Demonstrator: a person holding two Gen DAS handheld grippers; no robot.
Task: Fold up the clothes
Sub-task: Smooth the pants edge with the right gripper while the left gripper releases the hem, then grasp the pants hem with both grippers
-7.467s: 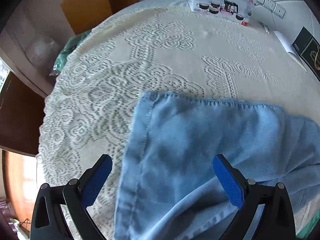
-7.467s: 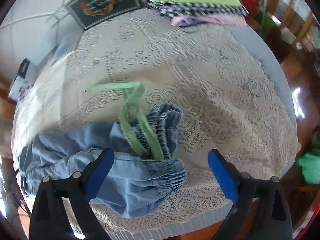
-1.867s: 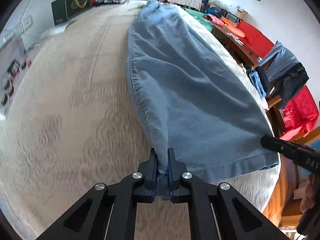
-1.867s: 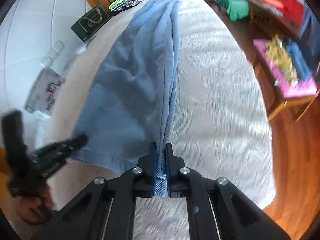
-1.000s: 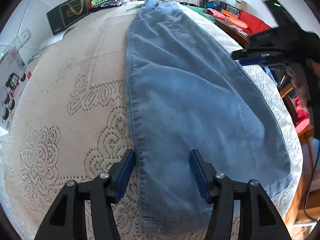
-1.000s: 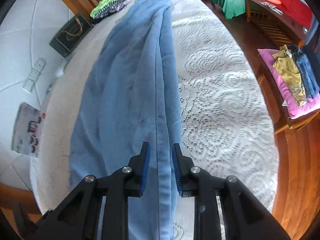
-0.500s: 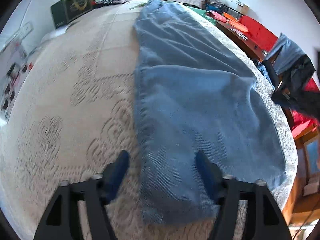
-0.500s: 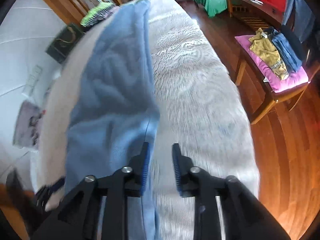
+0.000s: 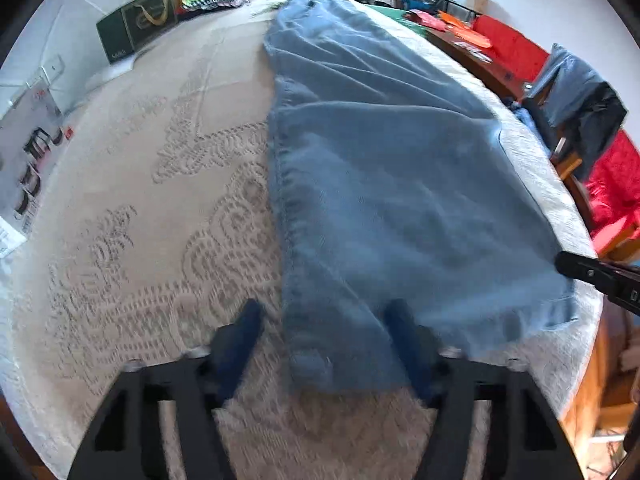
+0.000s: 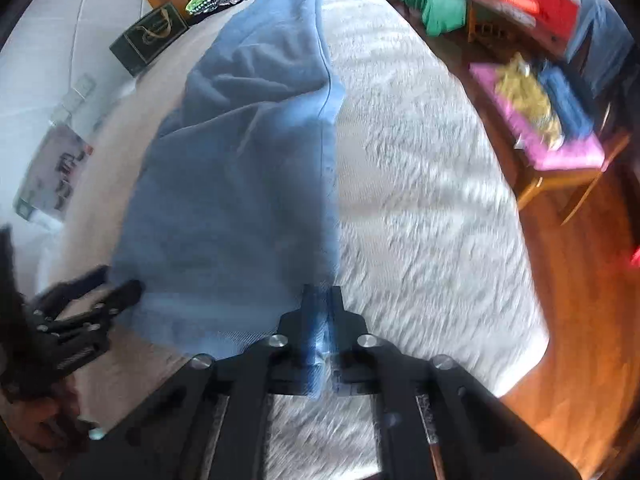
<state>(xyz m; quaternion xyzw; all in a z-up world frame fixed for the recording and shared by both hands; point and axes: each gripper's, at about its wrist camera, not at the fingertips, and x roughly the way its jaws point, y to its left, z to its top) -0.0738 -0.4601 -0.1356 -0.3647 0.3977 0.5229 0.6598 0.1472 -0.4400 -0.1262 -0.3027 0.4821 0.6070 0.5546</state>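
A: Where are your trousers (image 9: 384, 168)?
B: Flat along the lace cloth (image 9: 140, 216), hem nearest you.
A: Claws?
B: Your left gripper (image 9: 324, 332) gapes astride the near hem; right gripper (image 10: 322, 300) pinches the right corner.

Right gripper (image 10: 322, 312): jaws were slightly apart half a second ago beside the blue trousers (image 10: 240, 168), now clamped on the near right hem corner. Left gripper (image 9: 326, 336): jaws wide apart since releasing its pinch about a second ago, now straddling the near left corner. Trousers' right edge now rumpled, with a bulge partway up where it lay straight a second ago.
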